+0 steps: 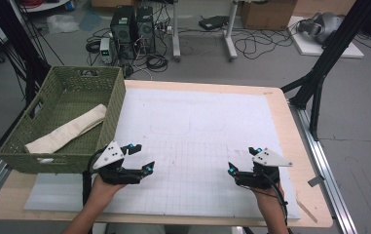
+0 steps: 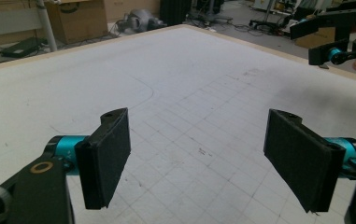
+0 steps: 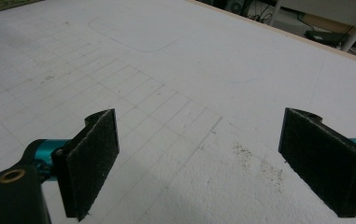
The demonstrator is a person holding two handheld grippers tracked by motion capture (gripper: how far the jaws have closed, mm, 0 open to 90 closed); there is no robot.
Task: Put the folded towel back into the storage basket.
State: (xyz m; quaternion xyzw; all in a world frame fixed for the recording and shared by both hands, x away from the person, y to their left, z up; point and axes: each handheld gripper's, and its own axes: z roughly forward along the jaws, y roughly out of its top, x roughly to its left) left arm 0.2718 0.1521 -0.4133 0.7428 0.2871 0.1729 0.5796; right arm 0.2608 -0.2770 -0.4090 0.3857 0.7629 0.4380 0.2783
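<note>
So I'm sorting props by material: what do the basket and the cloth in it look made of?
The basket looks like olive-green woven plastic or dyed wicker; the open lattice walls and cut-out handle don't settle which. The cloth looks like soft matte cream fabric, perhaps cotton, rolled and sagging slightly.

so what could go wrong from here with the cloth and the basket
1. The cloth lies deep in the basket; the left gripper, open and nearest, might catch the tall woven wall when reaching in.
2. The basket overhangs the table edge at left, so a hard tug could tip it.
</note>
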